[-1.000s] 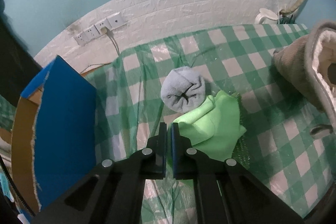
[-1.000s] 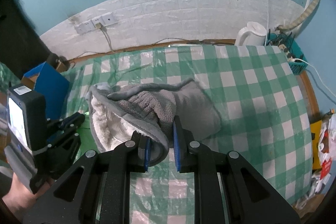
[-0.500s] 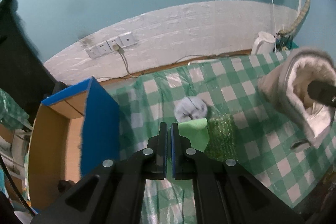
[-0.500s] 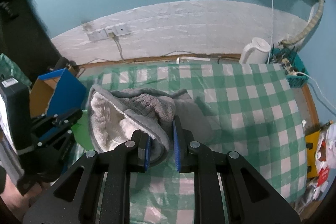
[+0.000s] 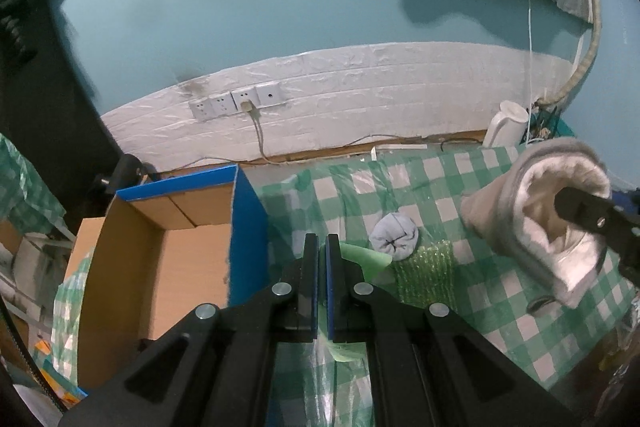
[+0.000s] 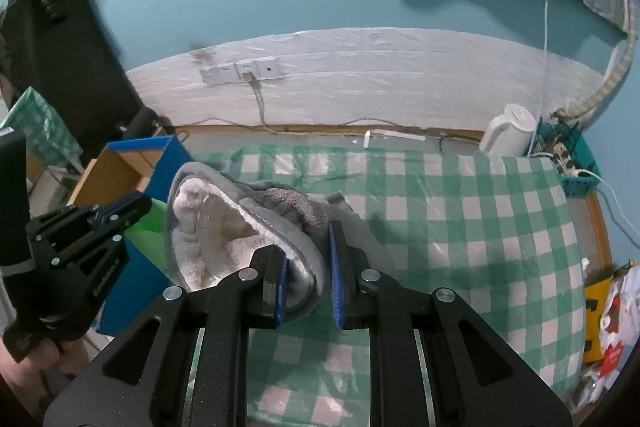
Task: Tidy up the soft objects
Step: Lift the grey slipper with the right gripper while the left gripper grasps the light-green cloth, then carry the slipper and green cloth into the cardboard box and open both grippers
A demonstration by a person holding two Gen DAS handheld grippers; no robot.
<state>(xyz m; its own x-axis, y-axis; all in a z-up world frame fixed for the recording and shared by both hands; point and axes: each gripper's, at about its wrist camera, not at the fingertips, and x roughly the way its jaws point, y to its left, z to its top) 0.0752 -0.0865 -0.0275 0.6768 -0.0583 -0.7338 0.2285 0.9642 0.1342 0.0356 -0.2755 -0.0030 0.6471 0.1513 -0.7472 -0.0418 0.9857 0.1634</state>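
My left gripper (image 5: 321, 247) is shut on a bright green cloth (image 5: 366, 259) and holds it up over the table edge, beside the open cardboard box with blue sides (image 5: 168, 251). My right gripper (image 6: 306, 255) is shut on the rim of a grey fleece-lined slipper (image 6: 224, 227), lifted off the table; the slipper also shows at the right of the left wrist view (image 5: 540, 211). A rolled grey sock (image 5: 394, 241) and a green bubble-wrap piece (image 5: 426, 275) lie on the green checked tablecloth (image 6: 460, 227). The left gripper shows in the right wrist view (image 6: 132, 207).
A white kettle (image 6: 510, 131) and a teal basket of cables (image 6: 572, 163) stand at the table's back right. Wall sockets with a plugged cable (image 6: 248, 73) are behind. The box (image 6: 128, 163) stands left of the table. Clutter lies on the floor at right (image 6: 608, 311).
Both grippers have risen and pulled back from the table. The green cloth has lifted off the bubble wrap towards the box, and the slipper has risen off the table.
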